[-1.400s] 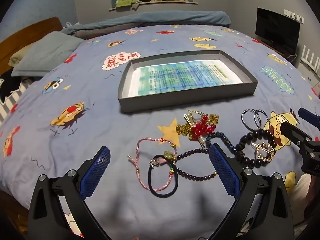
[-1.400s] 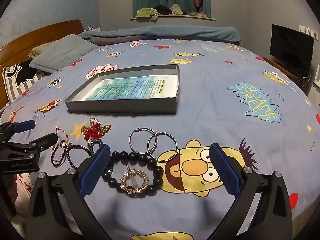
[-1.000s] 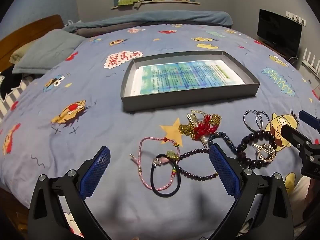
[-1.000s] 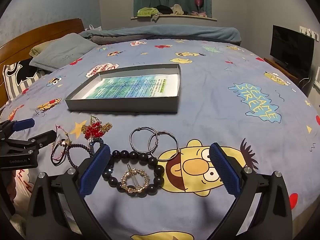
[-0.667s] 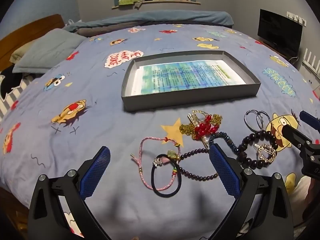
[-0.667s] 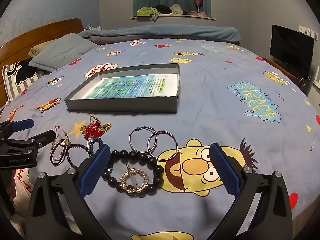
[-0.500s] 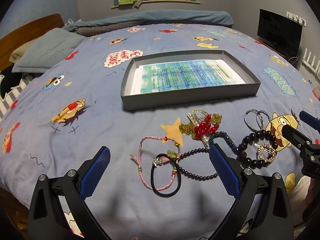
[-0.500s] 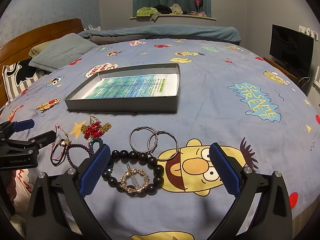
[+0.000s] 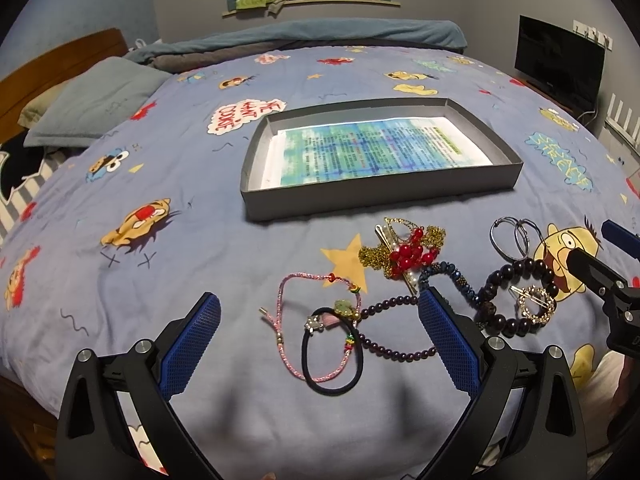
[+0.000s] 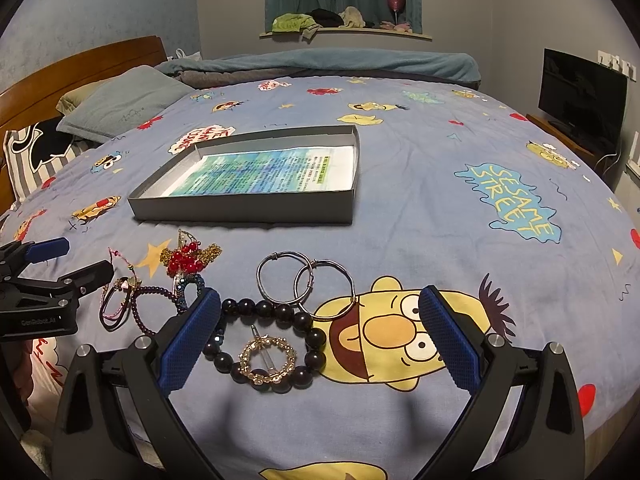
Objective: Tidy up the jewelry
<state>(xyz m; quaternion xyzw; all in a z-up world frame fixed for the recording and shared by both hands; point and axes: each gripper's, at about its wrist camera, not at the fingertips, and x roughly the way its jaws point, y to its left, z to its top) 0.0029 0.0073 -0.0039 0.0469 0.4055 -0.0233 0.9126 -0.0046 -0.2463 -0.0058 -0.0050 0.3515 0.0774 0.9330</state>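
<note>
Jewelry lies loose on the blue cartoon bedspread in front of a shallow grey box (image 9: 376,200) (image 10: 248,212) lined with printed paper. In the left wrist view my left gripper (image 9: 320,318) is open above a pink cord bracelet (image 9: 288,344), a black hair tie (image 9: 332,384) and a purple bead string (image 9: 392,350). A red-and-gold ornament (image 9: 408,254) (image 10: 188,260) lies just beyond. My right gripper (image 10: 320,322) is open over a black bead bracelet (image 10: 280,312) ringing a gold round clip (image 10: 268,360). Two silver hoops (image 10: 306,280) sit ahead of it.
A grey pillow (image 10: 120,104) and wooden headboard (image 10: 80,64) stand at the far left. A television (image 10: 580,96) is on a stand at the right. A folded blue blanket (image 10: 320,64) lies across the far end of the bed. The near bed edge runs under both grippers.
Both views have barely shifted: the left gripper drifted slightly, so the jewelry and box sit a touch lower and to the right. Nothing was picked up or moved.
</note>
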